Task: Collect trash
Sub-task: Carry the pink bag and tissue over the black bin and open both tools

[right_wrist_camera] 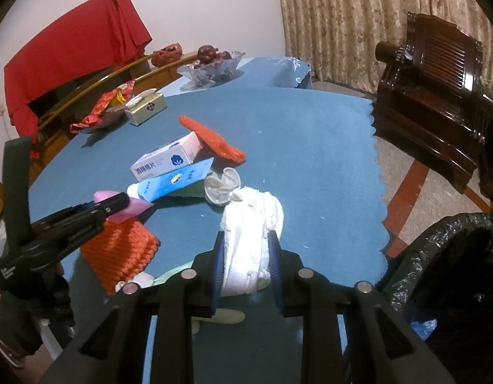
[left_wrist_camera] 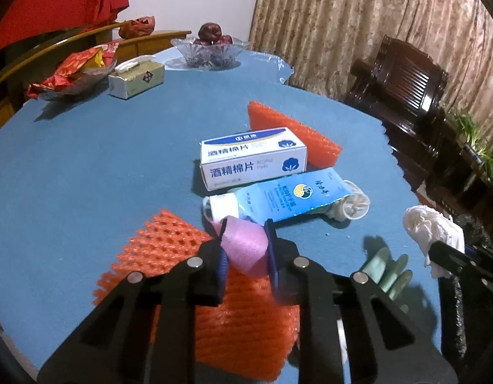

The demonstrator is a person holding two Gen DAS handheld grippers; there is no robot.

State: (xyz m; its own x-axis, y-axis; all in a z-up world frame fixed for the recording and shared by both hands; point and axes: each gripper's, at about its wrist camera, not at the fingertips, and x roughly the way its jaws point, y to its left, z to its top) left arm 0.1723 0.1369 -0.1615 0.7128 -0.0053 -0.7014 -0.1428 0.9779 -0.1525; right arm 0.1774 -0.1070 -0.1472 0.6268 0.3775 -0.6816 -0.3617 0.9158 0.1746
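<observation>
A home living or dining room, furnished for everyday family use.

A round tabletop (left_wrist_camera: 86, 166) under a blue cloth carries a cut-glass fruit bowl (left_wrist_camera: 210, 49) of dark red fruit, a tissue box (left_wrist_camera: 137, 78) and a dish of red-wrapped snacks (left_wrist_camera: 72, 73). Floor-length patterned curtains (left_wrist_camera: 342, 25) hang along the back wall, and a carved dark wooden armchair (right_wrist_camera: 438, 96) stands on a patterned floor. A red cloth (right_wrist_camera: 73, 54) drapes over furniture by the pale wall, green houseplants (left_wrist_camera: 476, 140) sit at the side, and a bin lined with a black bag (right_wrist_camera: 444, 256) waits beside the table.
</observation>
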